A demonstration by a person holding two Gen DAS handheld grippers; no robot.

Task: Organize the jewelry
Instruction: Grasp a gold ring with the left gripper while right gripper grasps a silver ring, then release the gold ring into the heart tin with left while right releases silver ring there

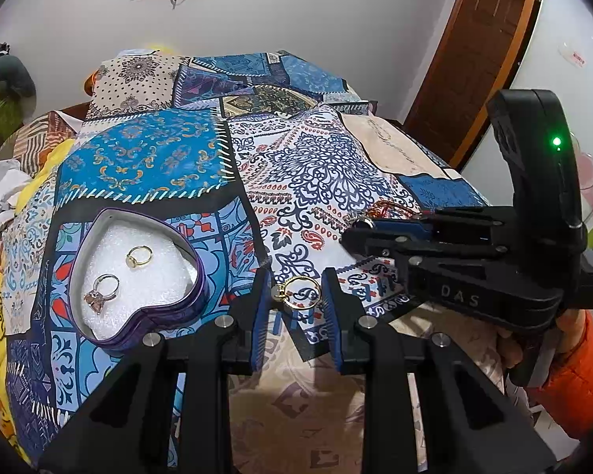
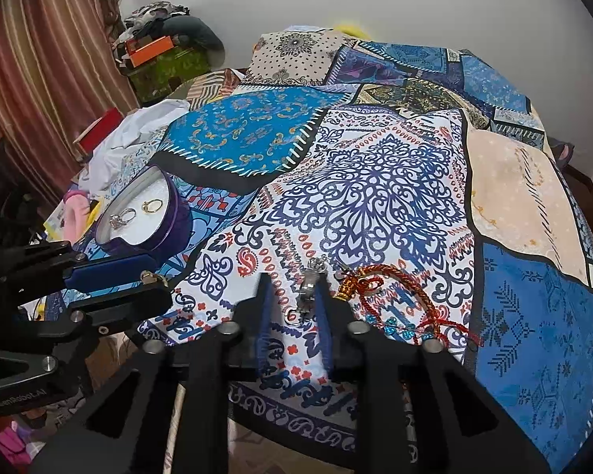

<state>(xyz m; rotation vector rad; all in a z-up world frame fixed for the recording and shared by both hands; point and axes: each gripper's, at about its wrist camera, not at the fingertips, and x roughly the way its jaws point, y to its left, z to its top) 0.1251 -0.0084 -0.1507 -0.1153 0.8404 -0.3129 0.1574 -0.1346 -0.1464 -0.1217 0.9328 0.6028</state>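
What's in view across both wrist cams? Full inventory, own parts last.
heart-shaped box: 1, purple, white foam lining, left on the cloth
rings in box: 2, gold and silver with pink stone
gold ring: 1, on cloth between the left gripper's fingers
silver ring: 1, between the right gripper's fingers
red cord bracelet: 1, red and gold, right of silver ring
patchwork cloth: 1, blue, white, beige
left gripper: black, blue pads, open
right gripper: black, blue pads, open

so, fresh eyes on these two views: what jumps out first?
The bold blue-and-white patchwork bedspread fills both views. On its left sits a purple heart-shaped box lined with white foam, holding a gold ring and a silver ring with a pink stone. The left tongs bracket another gold ring on the cloth; a red braided cord bracelet lies beside the right tongs.
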